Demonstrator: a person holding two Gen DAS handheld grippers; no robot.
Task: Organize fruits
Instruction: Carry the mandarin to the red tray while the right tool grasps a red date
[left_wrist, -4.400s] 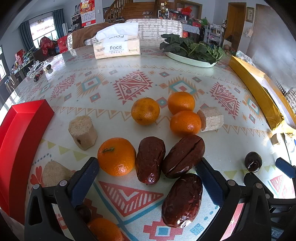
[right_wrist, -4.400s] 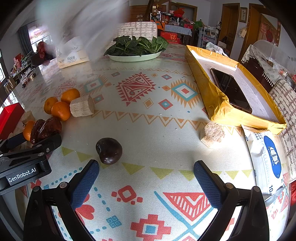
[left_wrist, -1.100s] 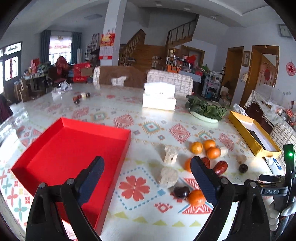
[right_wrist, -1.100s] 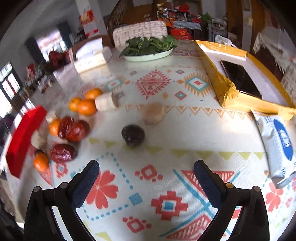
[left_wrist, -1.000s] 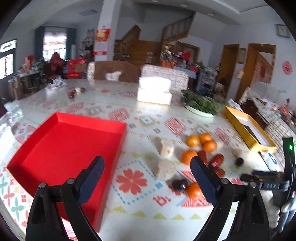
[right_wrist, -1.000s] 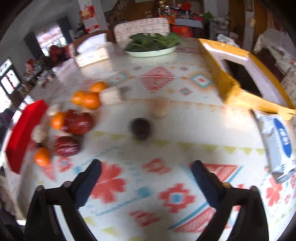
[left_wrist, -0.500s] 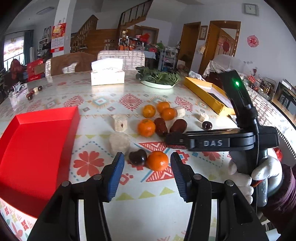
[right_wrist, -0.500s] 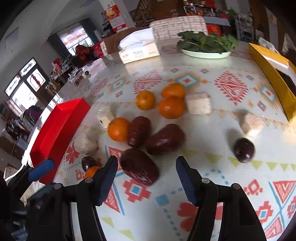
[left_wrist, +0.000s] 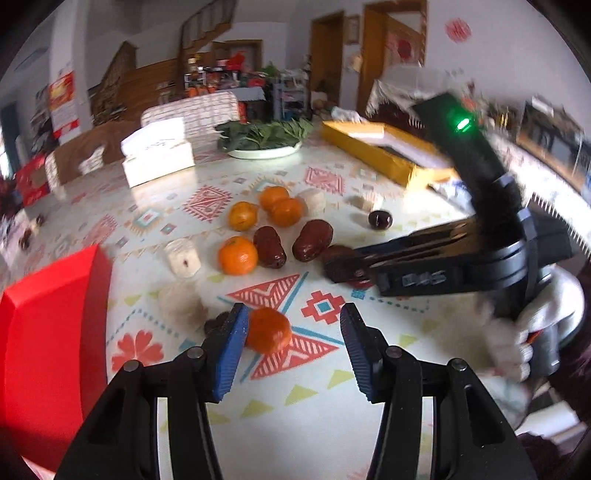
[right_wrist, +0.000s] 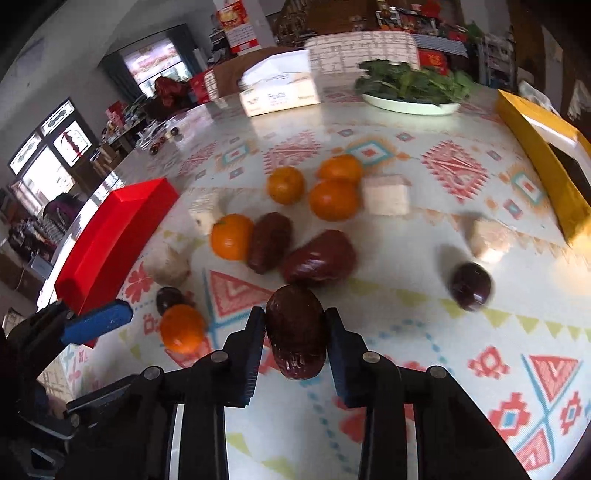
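Observation:
My right gripper (right_wrist: 295, 345) is shut on a large dark red date (right_wrist: 295, 332), low over the table; it also shows in the left wrist view (left_wrist: 341, 264). My left gripper (left_wrist: 291, 349) is open, with an orange (left_wrist: 267, 330) just ahead between its fingers, nearer the left one. More oranges (right_wrist: 332, 199) and two dates (right_wrist: 317, 256) lie in a cluster in the middle of the table. A small dark plum (right_wrist: 471, 286) sits to the right. A red tray (left_wrist: 44, 332) stands at the left.
Beige blocks (right_wrist: 386, 194) lie among the fruit. A dark plum (right_wrist: 168, 299) sits beside the near orange. A tissue box (right_wrist: 279, 92), a plate of greens (right_wrist: 412, 92) and a yellow box (right_wrist: 543, 147) stand at the far and right sides.
My right gripper has closed on the nearest date. My left gripper has moved forward and down toward the near orange, and its fingers stand closer together.

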